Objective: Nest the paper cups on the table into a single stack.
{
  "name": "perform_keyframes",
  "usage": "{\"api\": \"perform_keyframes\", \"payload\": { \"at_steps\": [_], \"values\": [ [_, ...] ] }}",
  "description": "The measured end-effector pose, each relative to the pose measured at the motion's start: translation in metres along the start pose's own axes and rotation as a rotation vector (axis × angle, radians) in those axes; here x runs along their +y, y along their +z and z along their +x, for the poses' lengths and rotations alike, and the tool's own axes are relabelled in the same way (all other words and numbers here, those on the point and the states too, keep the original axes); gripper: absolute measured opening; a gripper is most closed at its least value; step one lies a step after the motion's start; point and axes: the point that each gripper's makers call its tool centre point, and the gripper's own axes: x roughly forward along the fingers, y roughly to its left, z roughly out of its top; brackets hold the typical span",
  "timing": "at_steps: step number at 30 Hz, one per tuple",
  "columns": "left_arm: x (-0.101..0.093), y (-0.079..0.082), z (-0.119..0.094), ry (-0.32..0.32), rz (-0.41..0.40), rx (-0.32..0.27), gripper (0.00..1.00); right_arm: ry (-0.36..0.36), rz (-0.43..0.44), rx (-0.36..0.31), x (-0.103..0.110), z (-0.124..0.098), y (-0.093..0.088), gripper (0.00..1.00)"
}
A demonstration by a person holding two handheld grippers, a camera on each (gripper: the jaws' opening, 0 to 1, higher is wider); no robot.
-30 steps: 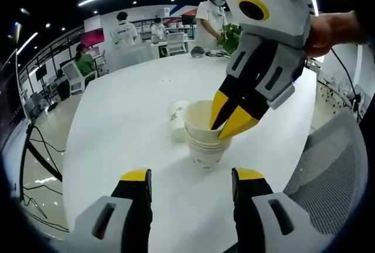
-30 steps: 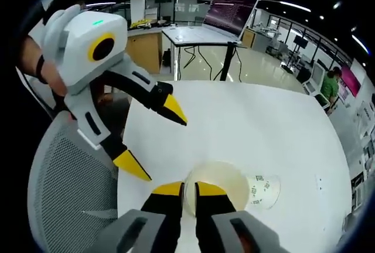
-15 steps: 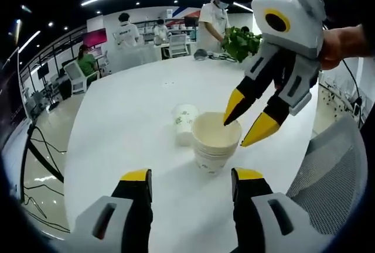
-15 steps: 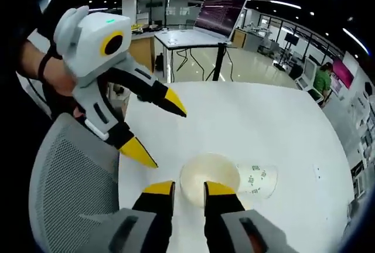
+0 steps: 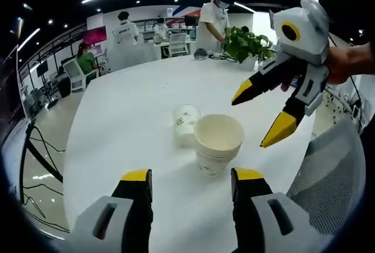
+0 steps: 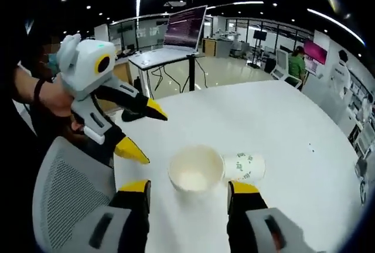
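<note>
Cups (image 5: 218, 142) stand nested on the tabletop (image 5: 129, 124) (1 cup (image 5: 186, 123) beside them); left tongs (image 5: 190, 180) and right tongs (image 6: 188, 191) both gape wide, holding nothing.

Both grippers (image 5: 190, 177) (image 6: 188, 187) agape, empty

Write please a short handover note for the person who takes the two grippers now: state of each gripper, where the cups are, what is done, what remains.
Left gripper: open, empty, near side of the stack.
Right gripper: open, empty, above the stack.
Stack of nested cups stands upright on the white table.
One single cup lies on its side, touching or almost touching the stack.
Done: several cups are nested.
Left: pick up the lying cup and nest it into the stack.
</note>
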Motion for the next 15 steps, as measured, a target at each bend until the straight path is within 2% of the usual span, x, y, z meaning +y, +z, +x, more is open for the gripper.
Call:
{"api": "perform_keyframes", "payload": {
  "at_steps": [3, 9, 11, 14, 15],
  "values": [
    [0.002, 0.003, 0.002, -0.004, -0.017, -0.004, 0.53, -0.051, 0.002, 0.026, -0.007, -0.006, -0.013, 0.61],
    [0.013, 0.013, 0.012, -0.016, -0.036, -0.011, 0.53, -0.075, 0.064, 0.012, -0.009, -0.016, -0.032, 0.68],
    [0.012, 0.022, 0.012, -0.015, -0.044, -0.022, 0.53, -0.119, 0.123, -0.029, -0.012, -0.027, -0.033, 0.69],
    [0.020, 0.028, 0.017, -0.008, -0.061, -0.034, 0.53, -0.141, 0.204, -0.091, -0.014, -0.035, -0.035, 0.73],
    [0.023, 0.031, 0.018, -0.005, -0.065, -0.036, 0.53, -0.144, 0.212, -0.089, -0.014, -0.037, -0.038, 0.73]
  ]
}}
